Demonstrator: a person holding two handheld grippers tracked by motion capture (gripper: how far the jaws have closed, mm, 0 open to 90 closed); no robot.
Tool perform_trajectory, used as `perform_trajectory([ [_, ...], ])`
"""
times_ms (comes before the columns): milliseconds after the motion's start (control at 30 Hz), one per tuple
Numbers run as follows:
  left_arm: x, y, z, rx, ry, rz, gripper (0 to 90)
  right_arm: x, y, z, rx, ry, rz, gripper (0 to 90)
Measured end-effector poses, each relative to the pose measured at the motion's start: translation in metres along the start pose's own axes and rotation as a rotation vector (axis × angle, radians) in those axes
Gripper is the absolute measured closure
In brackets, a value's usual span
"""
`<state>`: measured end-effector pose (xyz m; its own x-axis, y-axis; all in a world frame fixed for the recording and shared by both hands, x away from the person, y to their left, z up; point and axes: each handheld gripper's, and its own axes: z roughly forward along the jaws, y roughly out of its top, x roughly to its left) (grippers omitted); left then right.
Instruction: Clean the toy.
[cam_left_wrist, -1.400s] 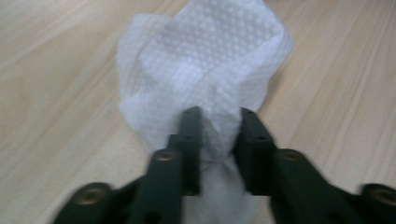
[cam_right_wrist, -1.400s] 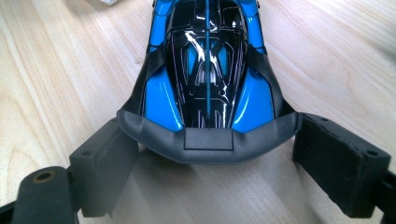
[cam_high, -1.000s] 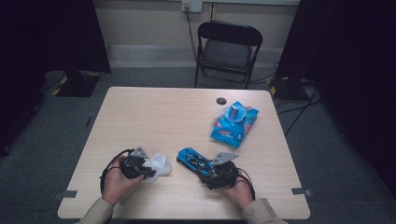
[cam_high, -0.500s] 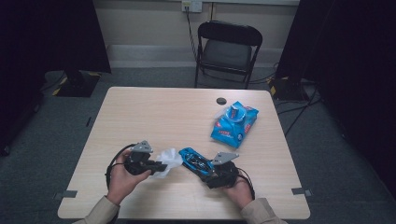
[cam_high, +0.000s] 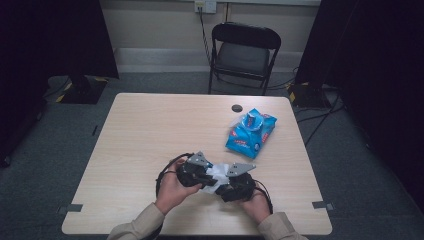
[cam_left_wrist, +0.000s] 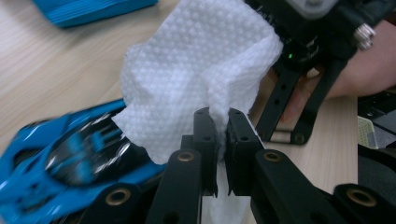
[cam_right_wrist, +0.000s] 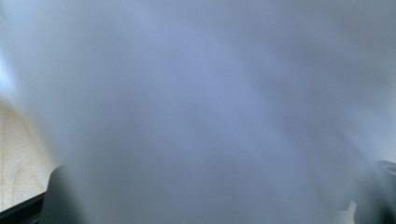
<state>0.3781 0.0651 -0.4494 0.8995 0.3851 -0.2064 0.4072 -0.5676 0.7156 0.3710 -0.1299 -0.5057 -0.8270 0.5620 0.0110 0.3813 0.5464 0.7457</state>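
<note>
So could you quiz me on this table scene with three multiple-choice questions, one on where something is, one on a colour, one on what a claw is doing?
1. Where does the wipes packet lie on the table?
A. far right part
B. near left corner
C. under the hands

2. What colour is the toy car?
A. red
B. blue
C. yellow

3. What is the left claw doing?
A. standing wide open
B. gripping the car
C. pinching a white wipe

Answers:
1 A, the high view shows the packet toward the far right, apart from both hands.
2 B, its body is bright blue in the left gripper view.
3 C, its jaws are shut on a fold of the wipe.
</note>
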Motion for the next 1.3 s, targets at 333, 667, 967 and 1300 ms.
perform_trajectory([
  [333, -0.003, 0.006, 0.021, 0.061, 0.001, 0.016, 84.1, 0.000, 0.000, 0.000, 0.000, 0.000, -0.001, 24.1],
  [667, 0.003, 0.001, 0.018, 0.054, 0.053, 0.032, 83.6, 0.000, 0.000, 0.000, 0.000, 0.002, -0.002, 24.4],
  [967, 0.010, 0.000, 0.015, 0.056, 0.064, 0.002, 83.7, 0.000, 0.000, 0.000, 0.000, 0.003, -0.002, 24.5],
  [1300, 0.023, -0.003, 0.003, 0.065, 0.084, -0.031, 83.9, 0.000, 0.000, 0.000, 0.000, 0.003, -0.003, 24.5],
])
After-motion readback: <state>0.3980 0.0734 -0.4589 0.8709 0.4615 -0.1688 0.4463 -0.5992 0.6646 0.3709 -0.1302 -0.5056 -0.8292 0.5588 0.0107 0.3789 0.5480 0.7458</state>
